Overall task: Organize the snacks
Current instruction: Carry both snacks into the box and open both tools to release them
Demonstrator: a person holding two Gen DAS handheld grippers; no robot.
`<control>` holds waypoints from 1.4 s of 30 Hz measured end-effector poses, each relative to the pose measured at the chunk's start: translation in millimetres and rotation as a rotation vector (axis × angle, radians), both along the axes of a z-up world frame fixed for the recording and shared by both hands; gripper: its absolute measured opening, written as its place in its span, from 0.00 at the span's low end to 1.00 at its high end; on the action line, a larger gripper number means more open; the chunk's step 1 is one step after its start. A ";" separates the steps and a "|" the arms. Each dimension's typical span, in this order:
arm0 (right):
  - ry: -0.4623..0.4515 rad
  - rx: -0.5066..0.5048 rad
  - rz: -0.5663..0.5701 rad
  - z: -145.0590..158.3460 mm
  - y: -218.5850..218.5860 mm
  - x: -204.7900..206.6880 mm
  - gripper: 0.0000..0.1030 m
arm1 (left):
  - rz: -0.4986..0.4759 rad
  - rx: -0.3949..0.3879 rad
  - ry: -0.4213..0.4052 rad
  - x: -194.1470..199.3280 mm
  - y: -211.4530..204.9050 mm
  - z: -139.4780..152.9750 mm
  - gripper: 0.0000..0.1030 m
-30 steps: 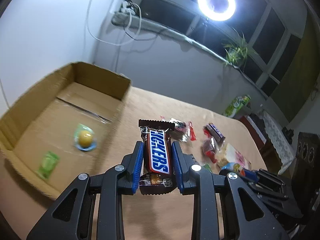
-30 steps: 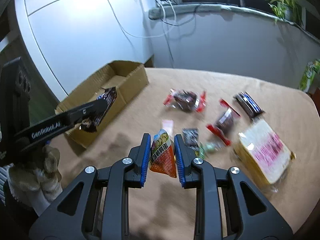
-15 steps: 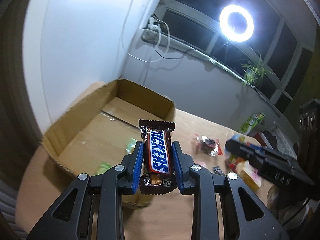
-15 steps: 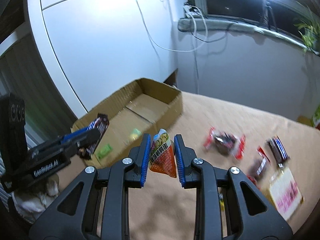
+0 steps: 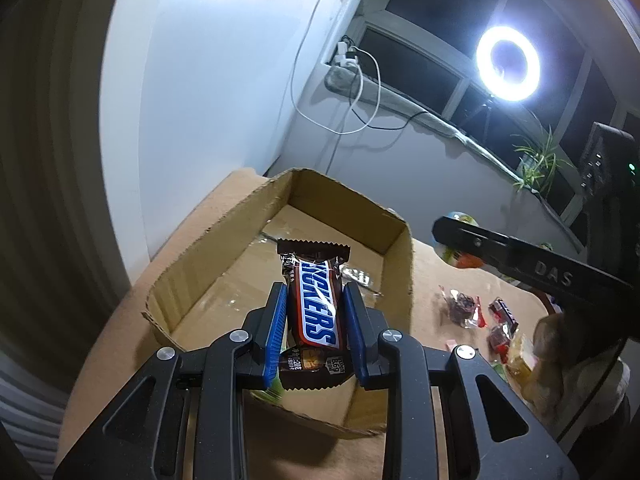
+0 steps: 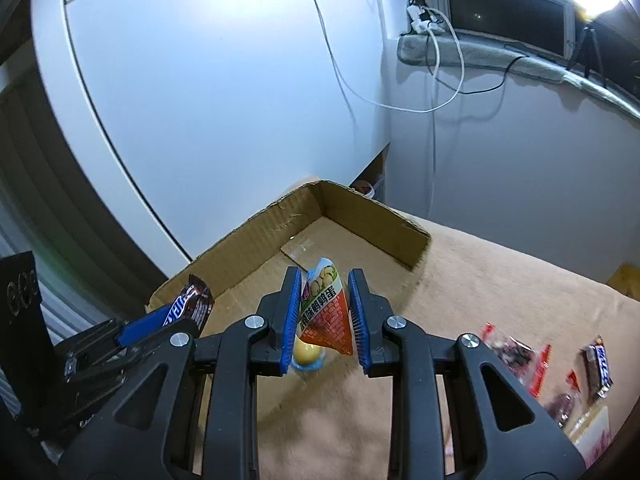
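Observation:
My left gripper (image 5: 316, 300) is shut on a brown Snickers bar (image 5: 316, 308), held above the near part of the open cardboard box (image 5: 400, 276). My right gripper (image 6: 325, 290) is shut on an orange and white snack packet (image 6: 326, 314), held over the box (image 6: 360, 220) from its right side. In the right wrist view the left gripper (image 6: 176, 316) with the Snickers bar (image 6: 192, 306) shows at lower left over the box rim. In the left wrist view the right gripper (image 5: 452, 236) reaches in from the right. A yellow egg-shaped snack (image 6: 306, 356) lies in the box below the packet.
Several wrapped snacks (image 5: 464, 306) lie on the tan tablecloth (image 6: 500, 280) right of the box, among them a second Snickers bar (image 6: 598, 366) and red-wrapped sweets (image 6: 516, 354). A white wall and a windowsill with cables stand behind the table. A ring light (image 5: 507, 64) shines at the back.
Both grippers have moved left from the loose snacks to above the box, each keeping its snack. The box now fills the middle of both views.

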State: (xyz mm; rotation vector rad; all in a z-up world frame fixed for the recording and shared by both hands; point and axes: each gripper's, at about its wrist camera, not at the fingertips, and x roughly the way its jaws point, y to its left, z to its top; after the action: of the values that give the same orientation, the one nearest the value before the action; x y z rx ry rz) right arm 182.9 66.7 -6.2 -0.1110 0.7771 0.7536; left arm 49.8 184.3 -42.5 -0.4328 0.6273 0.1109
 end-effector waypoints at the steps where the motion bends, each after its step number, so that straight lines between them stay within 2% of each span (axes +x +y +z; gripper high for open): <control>1: 0.005 -0.002 0.004 -1.7 3.7 2.7 0.24 | 0.003 0.002 0.001 0.4 1.8 -0.6 0.26; 10: 0.048 -0.034 0.022 -25.4 29.1 22.3 0.24 | 0.027 0.006 0.026 4.9 13.4 -9.6 0.26; 17: 0.055 -0.039 0.030 -31.4 35.4 26.3 0.25 | 0.027 0.005 0.040 7.8 15.0 -12.5 0.26; 19: 0.047 -0.044 0.027 -31.0 36.2 25.6 0.33 | 0.025 0.004 0.039 7.5 14.2 -11.9 0.26; 21: 0.030 -0.043 0.016 -28.8 35.4 24.3 0.68 | 0.023 0.008 0.039 8.7 12.9 -11.2 0.29; 22: 0.022 -0.038 0.013 -27.2 33.9 23.8 0.72 | 0.024 0.010 0.045 9.1 12.5 -11.2 0.40; 24: 0.015 -0.027 0.003 -23.6 30.4 23.5 0.72 | 0.038 0.012 0.035 7.6 13.0 -9.6 0.45; 42: -0.006 -0.001 -0.023 -2.0 -4.4 9.1 0.73 | 0.026 0.012 0.011 1.7 3.4 0.9 0.45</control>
State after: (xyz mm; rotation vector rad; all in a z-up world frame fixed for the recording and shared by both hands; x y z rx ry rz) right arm 191.9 62.3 -8.2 -0.1052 0.7718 0.7302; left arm 51.4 187.7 -41.6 -0.4291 0.6313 0.1419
